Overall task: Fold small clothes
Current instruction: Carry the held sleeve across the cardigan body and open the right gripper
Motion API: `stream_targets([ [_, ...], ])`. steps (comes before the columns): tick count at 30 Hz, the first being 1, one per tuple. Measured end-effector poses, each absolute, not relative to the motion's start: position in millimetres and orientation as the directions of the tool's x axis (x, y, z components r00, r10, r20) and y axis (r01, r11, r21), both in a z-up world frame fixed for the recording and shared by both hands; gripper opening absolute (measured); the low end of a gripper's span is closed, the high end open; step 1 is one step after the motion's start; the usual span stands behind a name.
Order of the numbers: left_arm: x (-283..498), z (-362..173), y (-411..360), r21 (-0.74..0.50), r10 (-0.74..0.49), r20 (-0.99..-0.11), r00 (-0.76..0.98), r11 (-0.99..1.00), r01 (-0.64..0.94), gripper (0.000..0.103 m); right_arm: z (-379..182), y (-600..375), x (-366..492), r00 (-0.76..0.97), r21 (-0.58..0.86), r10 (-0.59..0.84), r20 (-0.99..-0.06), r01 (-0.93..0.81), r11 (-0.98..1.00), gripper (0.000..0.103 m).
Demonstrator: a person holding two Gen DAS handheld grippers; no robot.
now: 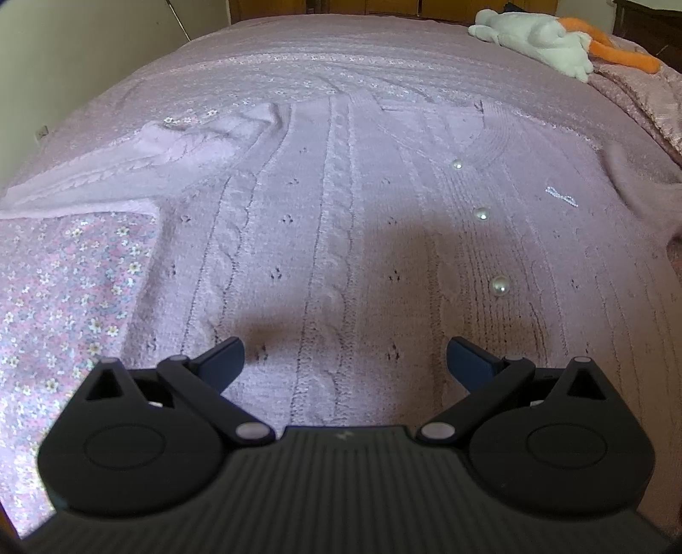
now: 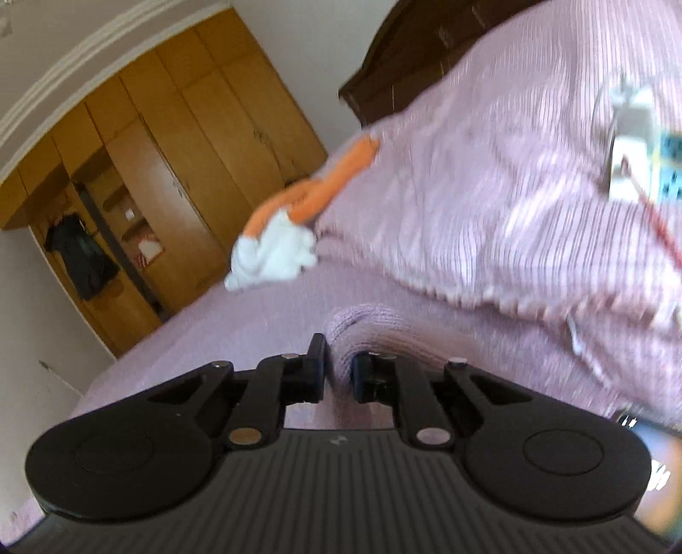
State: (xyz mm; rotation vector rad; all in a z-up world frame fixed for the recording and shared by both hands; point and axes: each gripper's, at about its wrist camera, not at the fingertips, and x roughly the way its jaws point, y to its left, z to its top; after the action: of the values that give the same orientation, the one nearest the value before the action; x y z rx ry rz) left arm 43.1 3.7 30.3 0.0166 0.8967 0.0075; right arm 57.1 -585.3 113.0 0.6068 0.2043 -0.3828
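Observation:
A small lilac cable-knit cardigan (image 1: pixel 341 204) with pearl buttons (image 1: pixel 499 284) lies spread flat on the bed in the left wrist view. Its left sleeve (image 1: pixel 128 166) stretches out to the left. My left gripper (image 1: pixel 345 353) is open and empty, just above the cardigan's lower part. In the right wrist view my right gripper (image 2: pixel 339 362) is shut on a fold of the lilac knit, a sleeve end (image 2: pixel 366 328), and holds it lifted; the view is tilted and blurred.
The bed has a pink floral cover (image 1: pixel 64 298) and a pink ribbed blanket (image 2: pixel 490 191). A white and orange plush toy (image 1: pixel 541 38) lies at the far right of the bed, also in the right wrist view (image 2: pixel 281 243). Wooden wardrobes (image 2: pixel 149 170) stand behind.

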Motion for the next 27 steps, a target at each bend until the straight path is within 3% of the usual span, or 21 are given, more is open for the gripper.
stream_targets([
  [8, 41.9, 35.3, 13.6, 0.016, 0.005, -0.772, 0.635, 1.0, 0.011, 0.103, 145.4, -543.5, 63.6, 0.928, 0.457, -0.225, -0.298, 0.346, 0.82, 0.013],
  [27, 48.0, 73.0, 86.5, 0.074, 0.091, -0.724, 0.683, 0.996, -0.053, 0.103, 165.5, -319.0, 118.0, 0.955, 0.456, 0.027, -0.294, 0.116, 0.882, 0.013],
])
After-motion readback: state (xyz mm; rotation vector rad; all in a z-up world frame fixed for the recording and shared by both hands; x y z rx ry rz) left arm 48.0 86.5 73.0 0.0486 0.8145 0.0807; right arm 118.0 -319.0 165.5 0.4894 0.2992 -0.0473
